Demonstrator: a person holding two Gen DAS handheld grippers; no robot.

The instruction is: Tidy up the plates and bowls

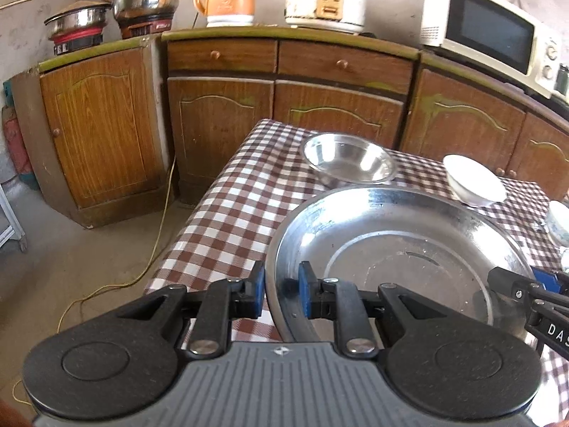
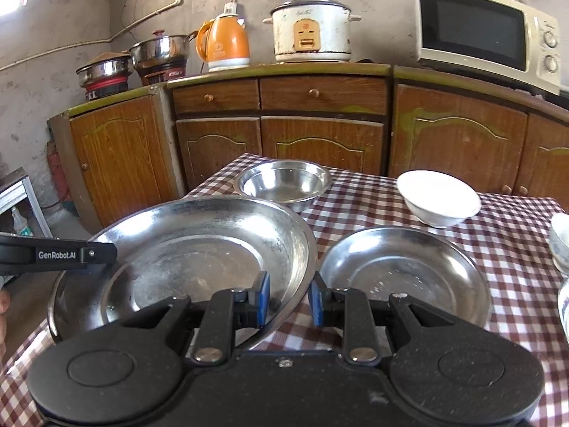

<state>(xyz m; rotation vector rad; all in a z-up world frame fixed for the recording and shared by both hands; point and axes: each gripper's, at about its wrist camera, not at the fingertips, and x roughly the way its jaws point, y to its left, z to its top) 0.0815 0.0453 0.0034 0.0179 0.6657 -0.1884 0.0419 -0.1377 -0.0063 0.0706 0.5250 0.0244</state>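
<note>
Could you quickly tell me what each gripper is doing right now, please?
Left gripper: shut on the rim of the large steel plate.
Right gripper: shut on the same plate's opposite rim.

Rough grey plaster wall behind brown wooden cabinets, bare concrete floor, daylight.

A worktop under a brown-and-white checked cloth carries the dishes. Near its far edge sits a steel bowl, with a white bowl to the right of it. Nearer the camera lies a small steel plate. A patterned bowl shows at the right edge.
</note>
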